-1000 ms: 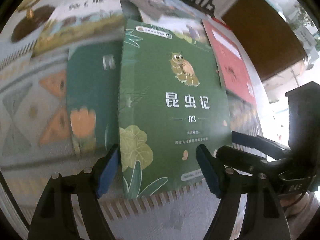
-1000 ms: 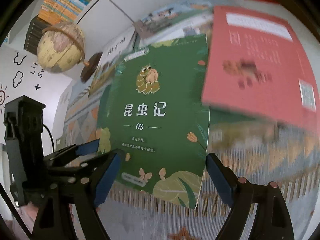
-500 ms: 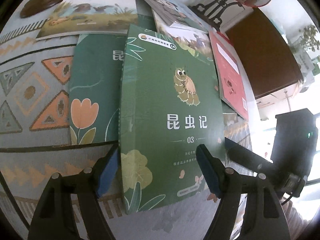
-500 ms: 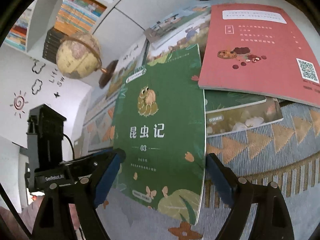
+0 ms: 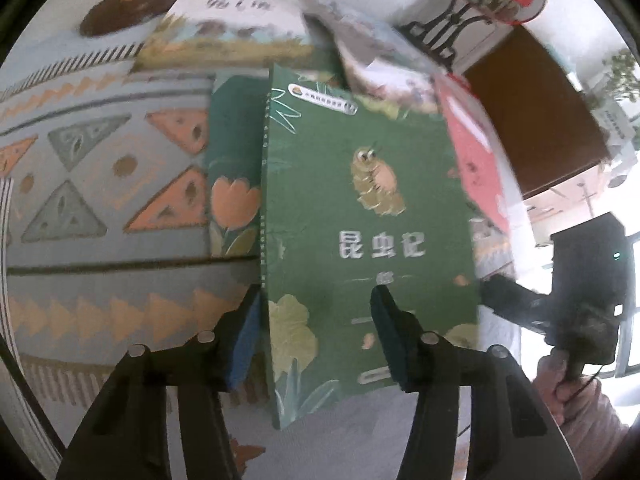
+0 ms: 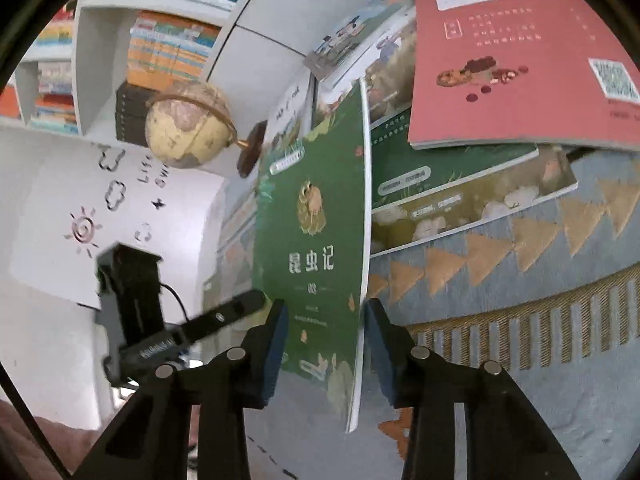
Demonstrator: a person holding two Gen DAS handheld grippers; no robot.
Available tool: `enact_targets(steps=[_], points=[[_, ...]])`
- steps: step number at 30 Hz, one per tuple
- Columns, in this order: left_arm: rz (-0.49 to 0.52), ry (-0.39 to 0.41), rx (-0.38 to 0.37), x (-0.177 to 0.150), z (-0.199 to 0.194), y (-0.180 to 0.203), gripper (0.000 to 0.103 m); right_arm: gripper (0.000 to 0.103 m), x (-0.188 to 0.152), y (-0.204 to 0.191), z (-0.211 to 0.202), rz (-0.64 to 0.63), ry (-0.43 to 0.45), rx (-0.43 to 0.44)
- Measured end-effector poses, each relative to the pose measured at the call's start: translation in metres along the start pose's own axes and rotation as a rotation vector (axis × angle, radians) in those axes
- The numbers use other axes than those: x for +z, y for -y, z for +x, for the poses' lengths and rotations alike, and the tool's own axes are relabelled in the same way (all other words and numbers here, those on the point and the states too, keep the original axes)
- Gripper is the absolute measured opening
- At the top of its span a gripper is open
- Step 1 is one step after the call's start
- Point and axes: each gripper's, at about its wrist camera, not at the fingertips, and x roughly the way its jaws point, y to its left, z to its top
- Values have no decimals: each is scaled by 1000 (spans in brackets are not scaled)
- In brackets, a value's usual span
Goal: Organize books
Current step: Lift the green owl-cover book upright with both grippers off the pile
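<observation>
Green book, insect cover, lifted at a tilt off the patterned cloth; your step in hand is picking one volume out of the scattered spread

- Left gripper: one finger sits behind the spine edge, the other on the front cover; closing on the book, though full clamping cannot be told
- Right gripper: fingers stand either side of the page edge, near it, gap still visible
- Red book, second green book and picture books lie overlapping on the counter beyond
- Globe stands at the far side

Next move, by judgement: firm both grips, square the book, and carry it to a chosen stack
</observation>
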Motion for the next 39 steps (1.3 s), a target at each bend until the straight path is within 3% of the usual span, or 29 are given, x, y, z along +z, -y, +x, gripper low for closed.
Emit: enact_targets(steps=[1, 4, 6, 8, 12, 14, 16, 20, 24, 28, 39], points=[[-6, -23, 8, -2, 6, -2, 40, 40, -1, 1, 0, 13, 0, 19], [34, -16, 52, -6, 6, 2, 39, 40, -3, -1, 13, 29, -46, 76], [26, -21, 41, -6, 6, 2, 39, 34, -6, -9, 19, -37, -65, 0], [-46, -24, -52, -5, 4, -5, 39, 6, -7, -11, 22, -39, -50, -53], [-101, 36, -197, -4, -12, -6, 39, 7, -6, -6, 23, -23, -38, -139], [-80, 28, -213, -2, -8, 6, 38, 8, -7, -2, 21, -12, -43, -168], [-16, 16, -125, -2, -1, 21, 36, 9, -9, 5, 19, 18, -39, -171], [17, 10, 5, -1, 4, 24, 16, 10, -12, 10, 15, 42, -23, -180], [49, -2, 36, 1, 3, 30, 16, 10, -16, 4, 7, 30, -13, -216], [74, 25, 39, 2, -8, 33, 16, 9, -12, -28, 8, -75, 24, -277], [80, 77, 66, 15, -44, 31, 18, 9, -8, -85, -3, -176, 79, -300]])
